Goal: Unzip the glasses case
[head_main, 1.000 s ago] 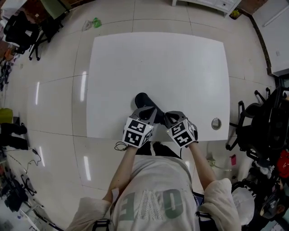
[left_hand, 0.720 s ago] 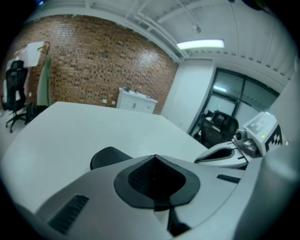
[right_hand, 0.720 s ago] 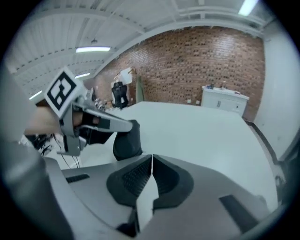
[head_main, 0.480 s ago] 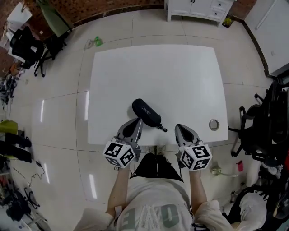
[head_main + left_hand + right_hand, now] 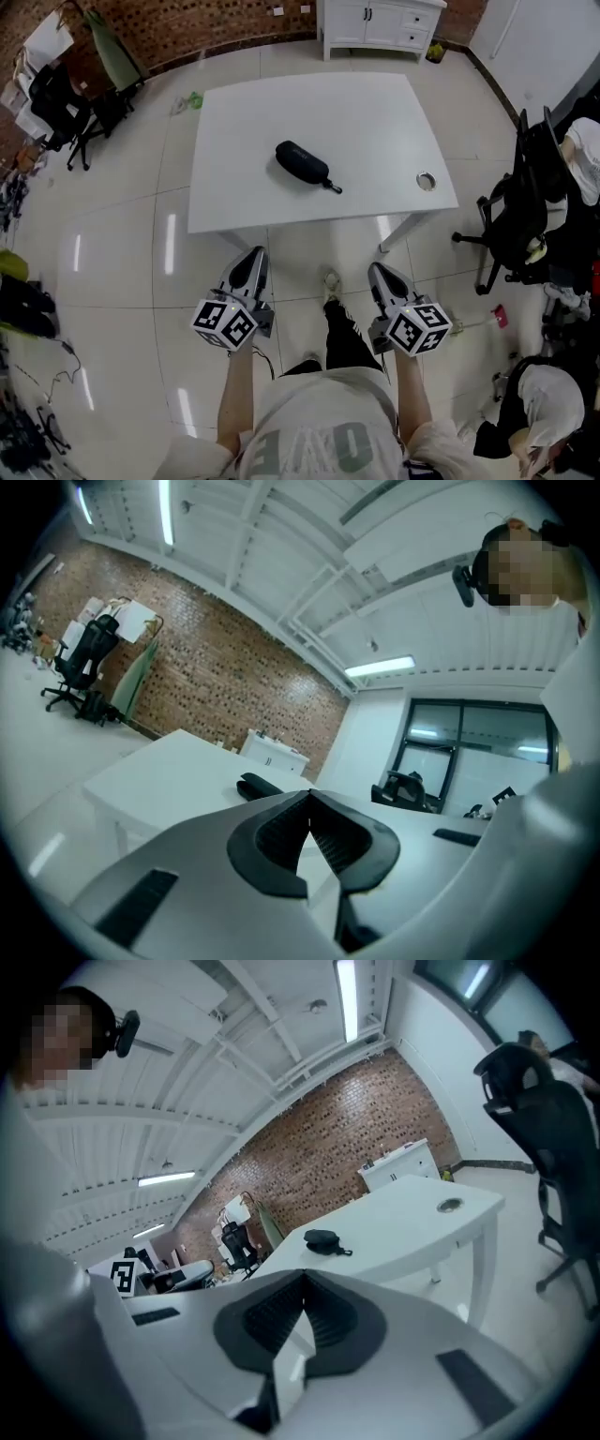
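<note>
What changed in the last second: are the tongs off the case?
The left tongs and right tongs let go of the glasses case and drew back past the near edge of the table. Both are now shut and empty over the floor. The case stays lying on the table.

The left tool (image 5: 253, 255) and right tool (image 5: 378, 272) have drawn back off the table (image 5: 375, 122). A second ago they crowded the glasses case (image 5: 302, 163) at the near edge; now they hang over the floor (image 5: 122, 244), well apart from it.
</note>
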Available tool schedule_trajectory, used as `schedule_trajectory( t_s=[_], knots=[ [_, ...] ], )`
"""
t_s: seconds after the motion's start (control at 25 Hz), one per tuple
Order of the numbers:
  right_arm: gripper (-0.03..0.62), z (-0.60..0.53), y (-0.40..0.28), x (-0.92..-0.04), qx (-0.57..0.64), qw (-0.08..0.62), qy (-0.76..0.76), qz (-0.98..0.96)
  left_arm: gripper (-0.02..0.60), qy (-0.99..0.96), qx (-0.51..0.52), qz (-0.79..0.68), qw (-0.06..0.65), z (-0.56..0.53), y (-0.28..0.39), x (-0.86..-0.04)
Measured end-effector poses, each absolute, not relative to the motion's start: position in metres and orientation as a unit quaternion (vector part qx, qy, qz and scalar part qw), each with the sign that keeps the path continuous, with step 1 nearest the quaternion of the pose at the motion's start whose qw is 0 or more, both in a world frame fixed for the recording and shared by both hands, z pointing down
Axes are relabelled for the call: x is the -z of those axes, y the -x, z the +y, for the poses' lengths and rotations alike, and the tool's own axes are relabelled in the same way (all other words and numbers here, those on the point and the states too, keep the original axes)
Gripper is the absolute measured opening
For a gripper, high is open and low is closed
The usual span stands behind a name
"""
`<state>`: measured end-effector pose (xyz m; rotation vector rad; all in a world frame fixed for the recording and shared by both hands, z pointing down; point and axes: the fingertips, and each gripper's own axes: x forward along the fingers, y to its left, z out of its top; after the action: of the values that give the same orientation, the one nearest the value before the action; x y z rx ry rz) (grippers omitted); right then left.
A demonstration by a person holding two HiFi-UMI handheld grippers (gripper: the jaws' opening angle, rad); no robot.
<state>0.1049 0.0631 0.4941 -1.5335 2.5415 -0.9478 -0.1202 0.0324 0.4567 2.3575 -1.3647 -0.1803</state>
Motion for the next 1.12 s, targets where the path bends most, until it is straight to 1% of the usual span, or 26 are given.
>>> schedule_trajectory(
  t_s=[0.2,0.36,0.56,0.72,0.92,1.12],
  knots=[
    [0.002,0.191,-0.094,-0.457,0.317,0.059,0.505,0.800,0.003,-0.826,0.098,-0.527,0.174,0.166,0.143,-0.412],
    [0.002,0.278,-0.082,-0.413,0.271,0.065,0.507,0.816,0.003,-0.826,0.103,-0.533,0.153,0.256,0.146,-0.385],
    [0.002,0.380,-0.091,-0.392,0.240,0.073,0.508,0.824,0.003,-0.824,0.120,-0.536,0.136,0.368,0.127,-0.374],
    [0.002,0.490,-0.102,-0.391,0.225,0.068,0.501,0.833,0.003,-0.824,0.127,-0.536,0.130,0.482,0.104,-0.374],
    [0.002,0.619,-0.116,-0.382,0.231,0.082,0.493,0.835,0.003,-0.826,0.118,-0.536,0.133,0.617,0.078,-0.369],
    [0.002,0.719,-0.112,-0.369,0.226,0.080,0.499,0.833,0.003,-0.825,0.087,-0.544,0.127,0.717,0.078,-0.360]
  ],
)
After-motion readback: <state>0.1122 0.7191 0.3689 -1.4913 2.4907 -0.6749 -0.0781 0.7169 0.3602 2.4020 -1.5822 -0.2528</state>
